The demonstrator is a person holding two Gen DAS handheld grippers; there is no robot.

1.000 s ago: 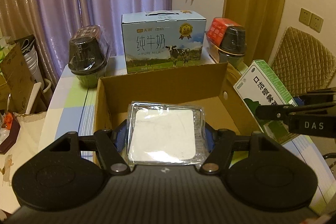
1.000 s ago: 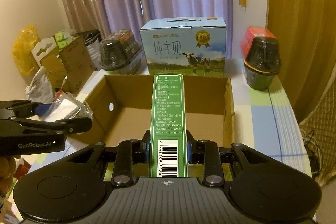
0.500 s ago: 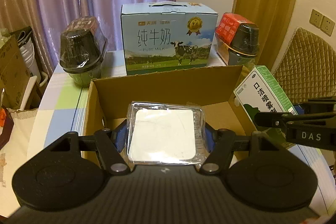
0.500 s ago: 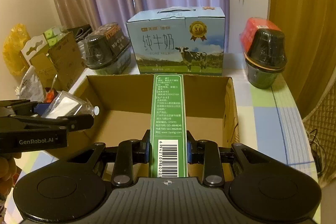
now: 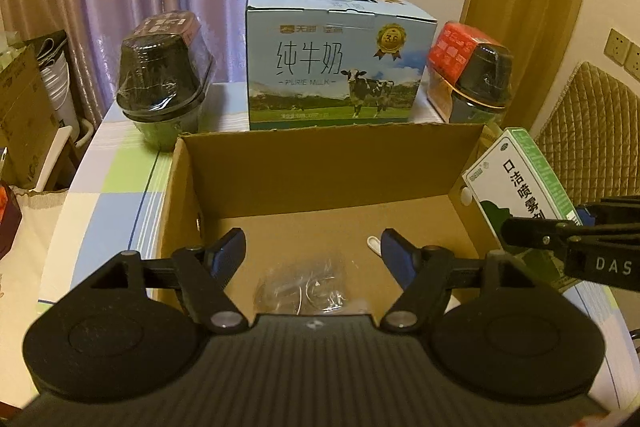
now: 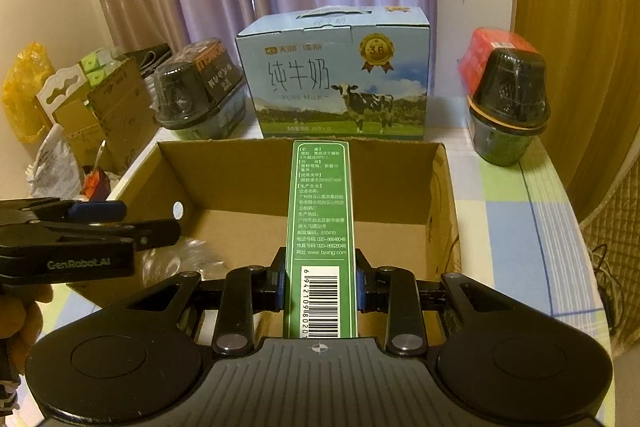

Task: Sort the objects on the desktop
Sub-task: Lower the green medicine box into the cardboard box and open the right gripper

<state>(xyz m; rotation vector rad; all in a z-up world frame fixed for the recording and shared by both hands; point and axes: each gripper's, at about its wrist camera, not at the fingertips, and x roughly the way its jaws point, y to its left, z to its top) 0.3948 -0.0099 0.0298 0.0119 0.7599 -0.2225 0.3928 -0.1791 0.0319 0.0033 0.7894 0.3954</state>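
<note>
Released since the earlier frame, the clear plastic packet point(image 5: 301, 291) no longer sits between the left tongs point(image 5: 313, 251); it now lies on the floor of the cardboard box point(image 5: 320, 163), near the front wall, just below those tongs. Their blue-padded jaws stand wide apart with nothing between them, hovering over the box's near edge. A small white scrap point(image 5: 374, 242) lies on the box floor beside the right-hand pad.

Further right, the right tongs point(image 6: 320, 287) are clamped on the green carton point(image 6: 320, 227), gripping it near its barcode end so that it points forward over the open box; in the left wrist view the same carton shows at the box's right wall, tilted.

Behind the box on the checked surface point(image 6: 520, 211) stand a dark wrapped bowl point(image 5: 164, 95) at left, a blue milk case point(image 5: 336, 63) in the middle and a red-topped bowl point(image 5: 476, 75) at right.
</note>
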